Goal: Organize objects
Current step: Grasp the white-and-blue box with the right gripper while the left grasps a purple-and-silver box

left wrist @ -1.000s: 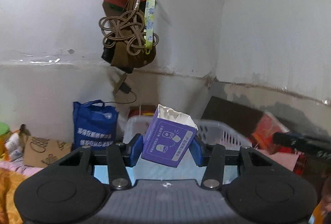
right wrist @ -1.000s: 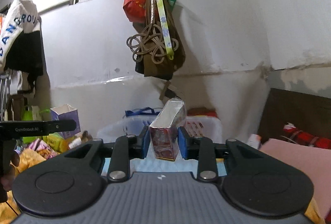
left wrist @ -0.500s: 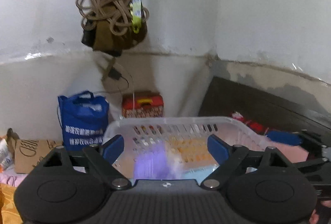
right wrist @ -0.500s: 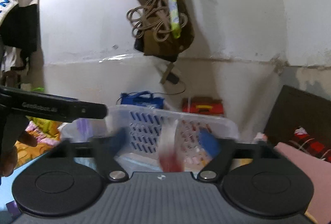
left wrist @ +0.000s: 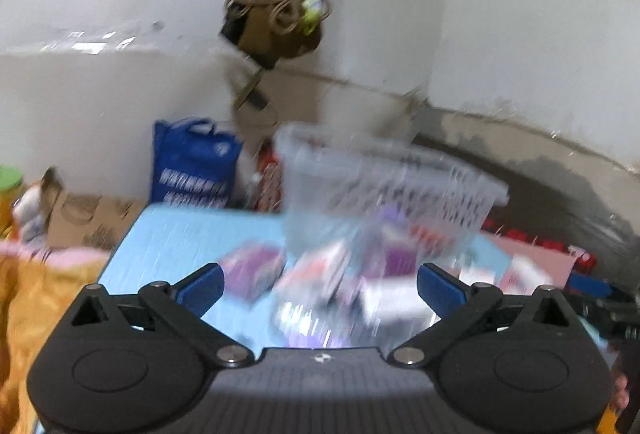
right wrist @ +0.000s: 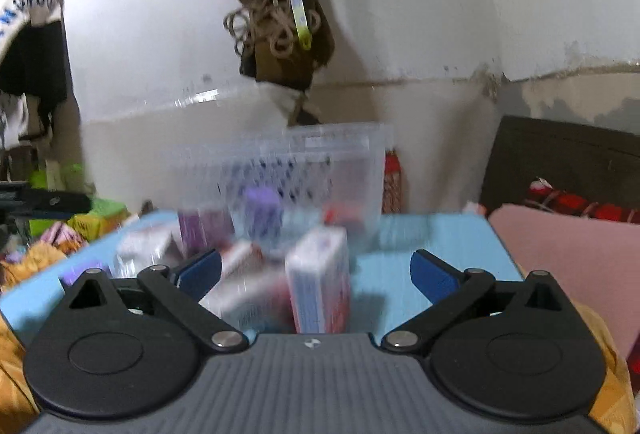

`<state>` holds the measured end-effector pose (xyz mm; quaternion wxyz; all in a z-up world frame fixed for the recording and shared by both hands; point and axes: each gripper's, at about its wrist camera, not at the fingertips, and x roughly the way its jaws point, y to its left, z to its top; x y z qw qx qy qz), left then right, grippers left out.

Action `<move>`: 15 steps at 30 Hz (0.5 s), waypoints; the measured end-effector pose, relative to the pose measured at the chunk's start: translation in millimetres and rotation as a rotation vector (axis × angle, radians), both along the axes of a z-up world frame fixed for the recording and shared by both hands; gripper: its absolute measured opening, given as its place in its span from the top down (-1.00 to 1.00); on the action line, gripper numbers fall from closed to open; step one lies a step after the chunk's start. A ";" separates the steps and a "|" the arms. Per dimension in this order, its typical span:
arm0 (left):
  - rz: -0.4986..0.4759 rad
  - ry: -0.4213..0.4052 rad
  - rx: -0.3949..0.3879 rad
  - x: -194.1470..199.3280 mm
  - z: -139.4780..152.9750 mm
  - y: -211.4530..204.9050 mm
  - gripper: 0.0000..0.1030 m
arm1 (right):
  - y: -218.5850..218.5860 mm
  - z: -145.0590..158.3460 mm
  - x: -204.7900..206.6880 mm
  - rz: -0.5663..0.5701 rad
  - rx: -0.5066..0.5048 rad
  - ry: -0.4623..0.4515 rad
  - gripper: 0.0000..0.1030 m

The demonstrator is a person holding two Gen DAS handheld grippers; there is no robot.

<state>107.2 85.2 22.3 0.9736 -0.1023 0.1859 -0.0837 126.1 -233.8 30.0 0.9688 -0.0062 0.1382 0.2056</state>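
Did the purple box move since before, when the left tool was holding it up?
Yes. The left tool has just been opening and now holds nothing. A purple box now sits low inside the basket, though blur hides whether it's the same one.

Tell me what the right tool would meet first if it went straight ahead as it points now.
Probably the upright white carton with blue and red print, which stands on the light blue table between the open right tool jaws. Blur makes depth unsure.
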 end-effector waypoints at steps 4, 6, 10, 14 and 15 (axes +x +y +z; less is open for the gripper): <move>0.053 -0.013 0.011 -24.5 -20.5 4.0 -0.95 | 9.4 -4.6 10.9 0.023 -0.010 0.036 -0.54; 0.063 -0.031 0.004 -27.9 -23.8 6.7 -0.92 | 12.7 -2.2 15.2 0.021 -0.006 0.037 -0.43; 0.063 -0.017 -0.024 -34.9 -34.2 13.5 -0.86 | 6.6 -4.9 13.6 -0.027 0.027 0.018 -0.26; 0.064 -0.004 -0.007 -39.7 -47.7 12.0 -0.86 | -1.1 -15.0 20.6 -0.031 0.099 0.041 -0.16; 0.066 0.005 -0.002 -38.0 -50.0 11.7 -0.86 | -2.1 -15.7 21.1 -0.033 0.109 0.041 -0.06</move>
